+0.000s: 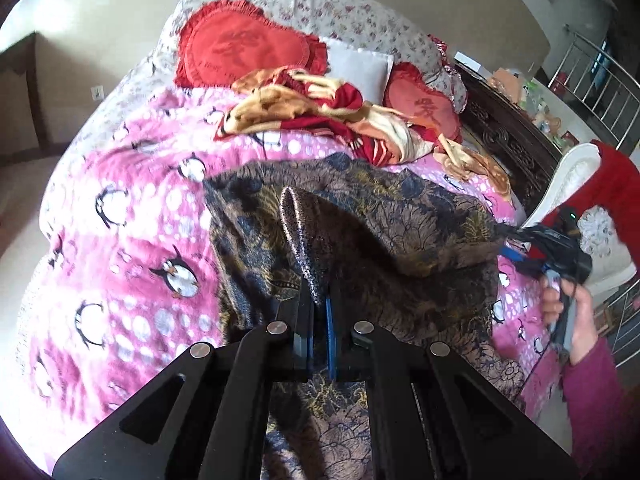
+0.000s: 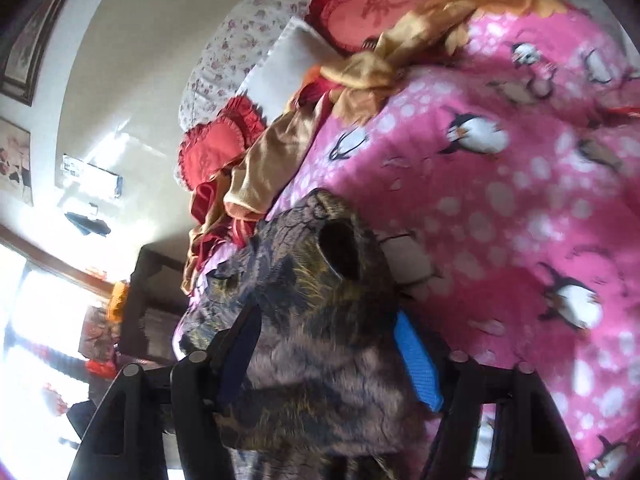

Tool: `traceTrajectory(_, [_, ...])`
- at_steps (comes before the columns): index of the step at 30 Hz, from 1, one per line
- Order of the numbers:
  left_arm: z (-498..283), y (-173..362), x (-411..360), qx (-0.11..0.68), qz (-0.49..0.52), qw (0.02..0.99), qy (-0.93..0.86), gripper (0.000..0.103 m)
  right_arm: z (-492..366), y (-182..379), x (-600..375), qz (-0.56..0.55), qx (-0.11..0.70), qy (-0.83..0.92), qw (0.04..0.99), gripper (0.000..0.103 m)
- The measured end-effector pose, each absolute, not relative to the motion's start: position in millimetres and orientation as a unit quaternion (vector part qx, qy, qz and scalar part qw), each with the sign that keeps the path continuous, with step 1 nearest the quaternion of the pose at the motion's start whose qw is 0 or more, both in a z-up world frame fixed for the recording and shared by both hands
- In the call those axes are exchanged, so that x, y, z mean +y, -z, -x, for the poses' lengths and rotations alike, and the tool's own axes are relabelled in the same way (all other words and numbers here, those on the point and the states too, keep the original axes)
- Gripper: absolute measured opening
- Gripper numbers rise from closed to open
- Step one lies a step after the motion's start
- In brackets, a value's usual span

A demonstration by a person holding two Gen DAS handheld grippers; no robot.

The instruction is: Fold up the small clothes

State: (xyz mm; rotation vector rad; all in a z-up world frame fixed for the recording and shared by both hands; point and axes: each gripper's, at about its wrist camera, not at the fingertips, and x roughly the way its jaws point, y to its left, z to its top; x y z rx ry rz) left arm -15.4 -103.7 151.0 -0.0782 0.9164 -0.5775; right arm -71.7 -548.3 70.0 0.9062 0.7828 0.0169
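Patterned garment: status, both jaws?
Left gripper shut on a raised fold of the patterned garment. Right gripper straddles a bunched end, grip unclear. Red-gold cloth pile lies beyond on the penguin blanket.

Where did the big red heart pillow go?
In the left wrist view, the red heart pillow lies at the bed's head, upper left, against the floral quilt, beside the white pillow.

Left claw (image 1: 320,312) clamped tight on cloth (image 1: 360,216), right claw (image 2: 328,344) half-open around a bunch of it.
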Motion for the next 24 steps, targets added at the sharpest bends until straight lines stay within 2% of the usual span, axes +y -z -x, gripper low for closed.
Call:
traceTrajectory(1, [14.0, -152.8, -103.5, 0.435, 0.037, 0.857, 0.275, 0.003, 63.6, -69.2, -548.5, -0.423, 0.376, -0.008, 0.825, 0.026])
traceTrajectory(2, [10.7, -153.8, -104.9, 0.434, 0.038, 0.857, 0.276, 0.003, 59.6, -69.9, -550.2, -0.428, 0.371, -0.016, 0.824, 0.025])
traceTrajectory(6, [-6.6, -148.4, -115.2, 0.440, 0.045, 0.855, 0.272, 0.003, 50.4, -86.9, -570.9, -0.492, 0.286, -0.039, 0.821, 0.025])
traceTrajectory(8, [-11.2, -143.3, -117.9, 0.447, 0.054, 0.850, 0.275, 0.003, 44.4, -100.3, -564.7, -0.446, 0.313, -0.011, 0.838, 0.025])
traceTrajectory(11, [-12.5, -137.2, -121.1, 0.448, 0.043, 0.851, 0.272, 0.003, 45.3, -116.9, -533.3, -0.317, 0.364, 0.013, 0.876, 0.026])
traceTrajectory(12, [-14.3, -134.1, -121.5, 0.450, 0.040, 0.851, 0.268, 0.003, 49.4, -119.2, -526.7, -0.286, 0.364, 0.034, 0.886, 0.030])
traceTrajectory(13, [-17.4, -130.5, -120.7, 0.454, 0.040, 0.851, 0.263, 0.003, 53.2, -118.9, -523.9, -0.275, 0.363, 0.040, 0.889, 0.042])
traceTrajectory(15, [-21.9, -126.1, -117.3, 0.458, 0.043, 0.851, 0.255, 0.003, 58.0, -115.4, -525.0, -0.292, 0.367, 0.037, 0.883, 0.048])
traceTrajectory(17, [-26.6, -121.0, -113.3, 0.462, 0.044, 0.851, 0.246, 0.003, 56.1, -110.8, -522.6, -0.289, 0.384, 0.040, 0.876, 0.048])
traceTrajectory(18, [-29.1, -117.8, -112.1, 0.465, 0.044, 0.850, 0.242, 0.003, 55.2, -107.1, -523.3, -0.282, 0.387, 0.036, 0.877, 0.045])
traceTrajectory(19, [-32.0, -113.7, -111.1, 0.470, 0.044, 0.849, 0.237, 0.003, 52.1, -105.2, -522.5, -0.272, 0.390, 0.033, 0.879, 0.036])
traceTrajectory(24, [-47.2, -87.2, -110.6, 0.496, 0.044, 0.842, 0.205, 0.003, -2.3, -91.4, -536.7, -0.254, 0.388, 0.095, 0.881, 0.033])
